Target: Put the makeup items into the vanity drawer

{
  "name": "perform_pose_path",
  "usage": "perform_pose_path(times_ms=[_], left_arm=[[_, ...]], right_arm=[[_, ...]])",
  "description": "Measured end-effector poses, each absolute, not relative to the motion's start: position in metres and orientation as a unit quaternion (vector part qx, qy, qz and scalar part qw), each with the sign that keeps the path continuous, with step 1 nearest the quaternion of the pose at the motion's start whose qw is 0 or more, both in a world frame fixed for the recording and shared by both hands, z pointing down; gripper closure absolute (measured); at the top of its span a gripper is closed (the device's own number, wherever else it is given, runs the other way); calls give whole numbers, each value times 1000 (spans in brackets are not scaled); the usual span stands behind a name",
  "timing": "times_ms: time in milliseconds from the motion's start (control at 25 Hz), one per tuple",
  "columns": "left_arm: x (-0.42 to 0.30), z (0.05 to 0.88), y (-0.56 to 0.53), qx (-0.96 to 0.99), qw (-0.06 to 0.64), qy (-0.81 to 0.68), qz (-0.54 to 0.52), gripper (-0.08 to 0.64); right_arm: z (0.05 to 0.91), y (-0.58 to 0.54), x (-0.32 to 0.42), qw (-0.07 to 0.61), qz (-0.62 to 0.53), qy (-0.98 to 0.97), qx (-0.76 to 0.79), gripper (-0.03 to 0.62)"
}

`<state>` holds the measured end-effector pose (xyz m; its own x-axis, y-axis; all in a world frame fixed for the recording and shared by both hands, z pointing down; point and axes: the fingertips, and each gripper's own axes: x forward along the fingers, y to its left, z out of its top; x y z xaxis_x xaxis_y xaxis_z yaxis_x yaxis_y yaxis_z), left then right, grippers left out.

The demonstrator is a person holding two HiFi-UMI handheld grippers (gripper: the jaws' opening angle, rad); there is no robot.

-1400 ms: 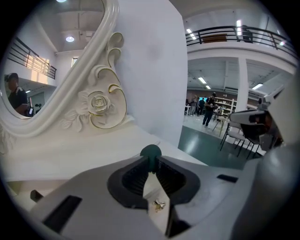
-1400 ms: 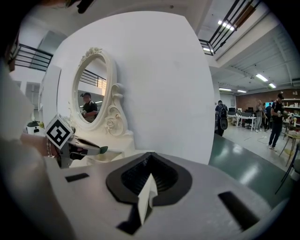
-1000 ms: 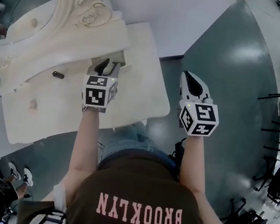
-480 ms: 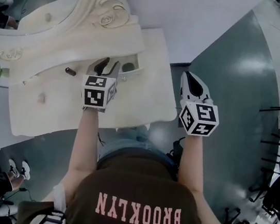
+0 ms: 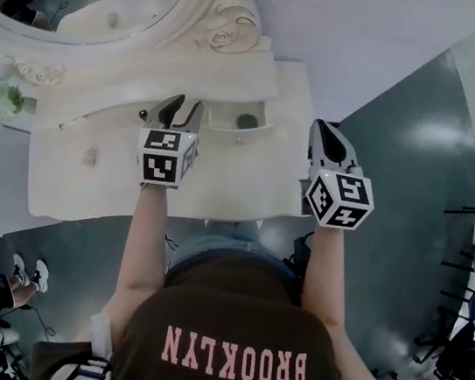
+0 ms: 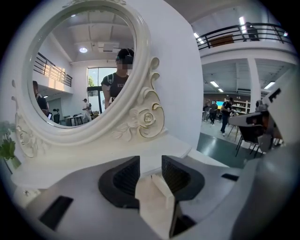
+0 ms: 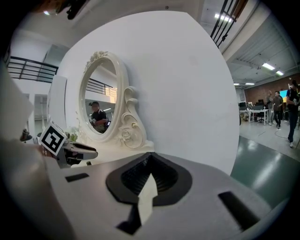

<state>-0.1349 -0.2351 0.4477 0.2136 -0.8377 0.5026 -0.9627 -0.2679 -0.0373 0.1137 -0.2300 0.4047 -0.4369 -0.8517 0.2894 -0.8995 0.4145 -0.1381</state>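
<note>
The white vanity (image 5: 221, 182) fills the upper left of the head view. Its small drawer (image 5: 230, 124) stands pulled out, with a dark round item (image 5: 248, 122) lying inside. My left gripper (image 5: 180, 103) is just left of that drawer, open, with nothing between its jaws (image 6: 150, 161). A small dark tube (image 5: 142, 115) lies on the top close to its left finger. A pale beige item (image 5: 90, 156) rests farther left. My right gripper (image 5: 324, 131) hovers at the vanity's right edge, shut and holding nothing (image 7: 149, 165).
An oval mirror in a carved frame (image 6: 140, 117) rises behind the drawer against a white wall (image 7: 187, 84). A green plant (image 5: 3, 101) stands at the vanity's left end. Grey-green floor (image 5: 400, 165) lies to the right, with people and furniture far off.
Both grippers have moved forward over the vanity towards the mirror. The drawer and the dark tube now lie level with the left gripper's fingertips. Neither gripper's jaws have changed.
</note>
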Motion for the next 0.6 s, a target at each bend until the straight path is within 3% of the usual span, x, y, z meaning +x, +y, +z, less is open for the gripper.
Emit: perform_pose_path(times_ms=[600], left_arm=[[-240,447,-222,706,154,-663,192,407]], right_arm=[[405,-247,41,79,153,-853,493,600]])
